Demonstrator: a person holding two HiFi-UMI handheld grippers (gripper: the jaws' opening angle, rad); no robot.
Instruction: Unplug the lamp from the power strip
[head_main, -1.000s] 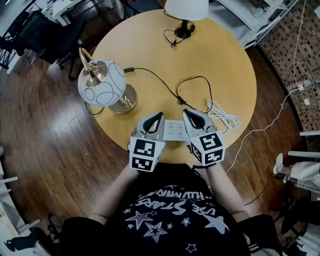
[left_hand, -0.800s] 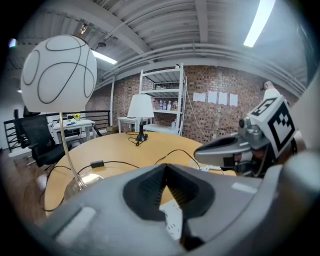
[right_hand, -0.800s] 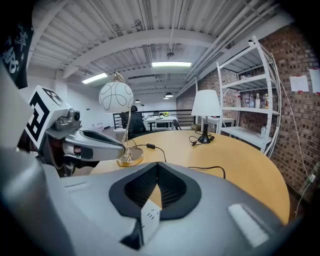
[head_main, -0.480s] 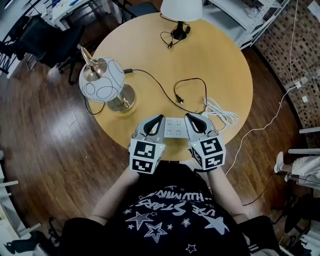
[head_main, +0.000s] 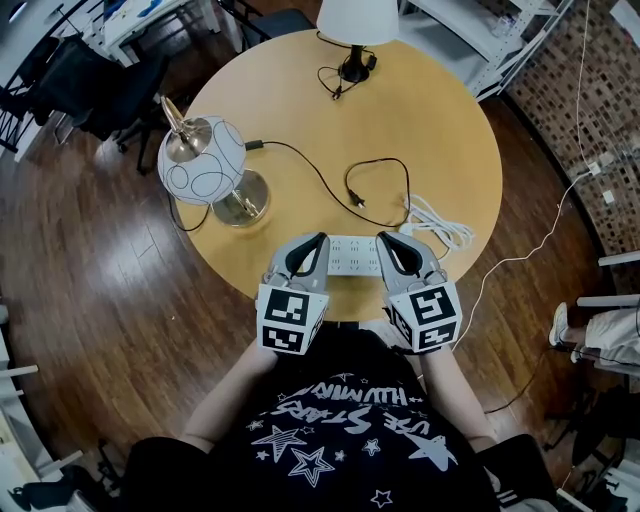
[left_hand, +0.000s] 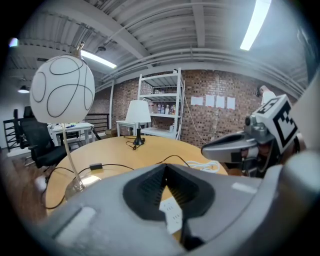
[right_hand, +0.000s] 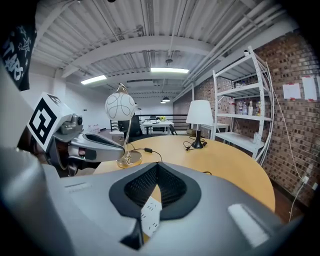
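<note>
The white power strip (head_main: 352, 256) lies near the table's front edge, with nothing plugged into the sockets I can see. The globe lamp (head_main: 205, 160) stands at the left. Its black cord (head_main: 310, 170) loops across the table and ends in a plug (head_main: 352, 200) lying loose, apart from the strip. My left gripper (head_main: 312, 243) is shut and empty at the strip's left end. My right gripper (head_main: 388, 243) is shut and empty at its right end. In each gripper view the strip (left_hand: 172, 215) (right_hand: 149, 215) shows below the closed jaws.
A coiled white cable (head_main: 440, 225) lies right of the strip. A second lamp with a white shade (head_main: 357, 20) and its black cord stand at the table's far edge. Chairs, shelves and a wooden floor surround the round table (head_main: 440, 120).
Both grippers have drawn slightly back toward the near edge, and the right one has shifted a little to the right. The plug and strip lie as before.
</note>
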